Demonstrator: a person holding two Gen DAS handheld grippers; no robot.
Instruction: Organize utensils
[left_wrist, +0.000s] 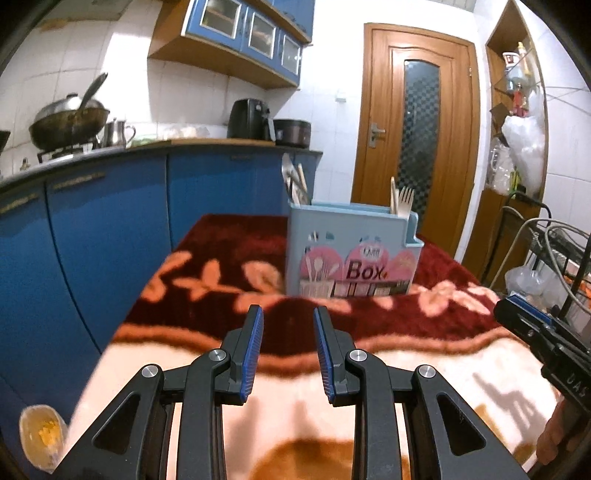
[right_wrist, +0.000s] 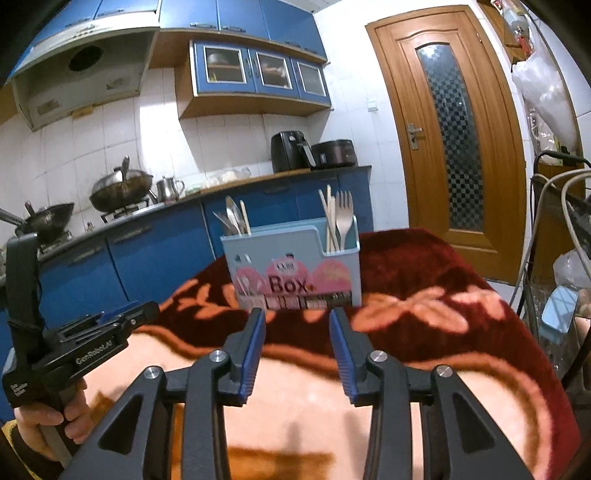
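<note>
Utensils (right_wrist: 338, 219) all sitting upright in blue holder box (right_wrist: 295, 273), spoons in left slot, fork plus chopsticks in right, box on red floral blanket (right_wrist: 424, 266) mid-table. Left gripper (left_wrist: 288, 314) fingers apart a bit, nothing between. Right gripper (right_wrist: 297, 317) gap slightly wider, also empty. Both short of box.

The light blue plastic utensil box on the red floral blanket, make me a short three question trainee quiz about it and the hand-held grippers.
1. True or false: the light blue plastic utensil box lies tipped over.
2. Which utensil with tines stands in the box's right compartment?
3. Does either the left hand-held gripper or the right hand-held gripper hold anything? A yes, B no.

Key: 1 false, it stands upright on the red floral blanket. 2 the pale fork. 3 B, both open and empty.
</note>
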